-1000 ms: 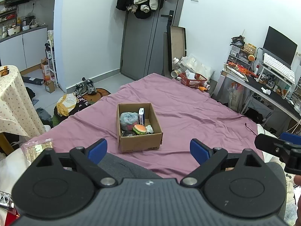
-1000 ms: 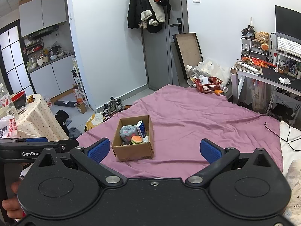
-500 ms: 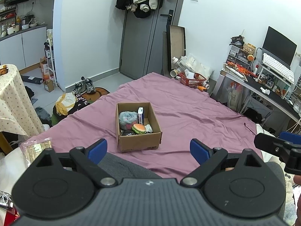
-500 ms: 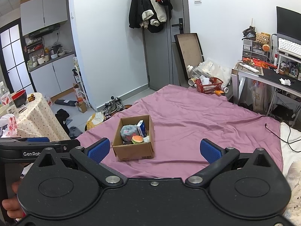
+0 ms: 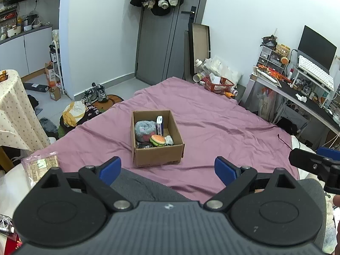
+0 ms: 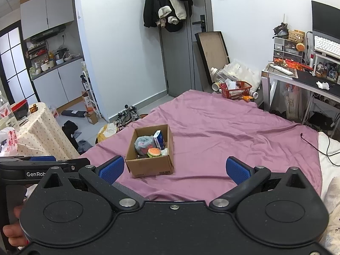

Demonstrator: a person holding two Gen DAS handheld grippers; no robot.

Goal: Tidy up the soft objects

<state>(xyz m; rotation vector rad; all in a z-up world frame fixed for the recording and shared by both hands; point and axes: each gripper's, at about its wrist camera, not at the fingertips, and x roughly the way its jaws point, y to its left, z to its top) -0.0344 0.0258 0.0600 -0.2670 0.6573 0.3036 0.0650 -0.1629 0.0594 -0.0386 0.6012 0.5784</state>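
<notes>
Left wrist view shows the left gripper and right gripper both with blue fingers spread wide and holding nothing, above the purple bed sheet where the brown cardboard box holds a fluffy grey toy and a soft burger toy.

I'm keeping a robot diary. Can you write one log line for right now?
left gripper: open, empty | right gripper: open, empty | cardboard box: on purple bedsheet, holds burger toy, grey plush
</notes>
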